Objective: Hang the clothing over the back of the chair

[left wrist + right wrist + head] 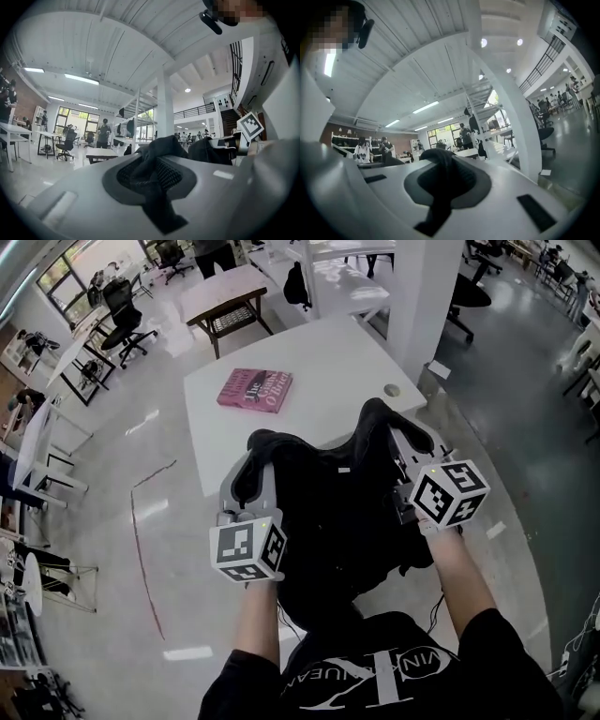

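Reaching forward on bare forearms: left gripper (251, 460) and right gripper (405, 442) side by side, well apart, pointing level and away from the body. Stretched between them, a black garment (328, 512), bunched up over both sets of jaws, sagging in the middle, hanging down in front of the torso. No telling from the head view what lies under the hanging cloth. Ahead, a white desk (309, 352), with a pink book (255, 389) lying flat toward its left side, apart from the cloth. Beyond the desk's right corner, a white pillar (422, 296). Farther back, a brown table (225, 296), and to the left an office chair (122, 310). In the left gripper view, jaws nearly together, pinching a fold of the garment against the dark mesh pads, with a strip trailing toward the camera. At the right of that view, the right gripper's marker cube (251, 125). In the right gripper view, jaws pressed close on another fold, cloth humped over the tips and hanging down between them.
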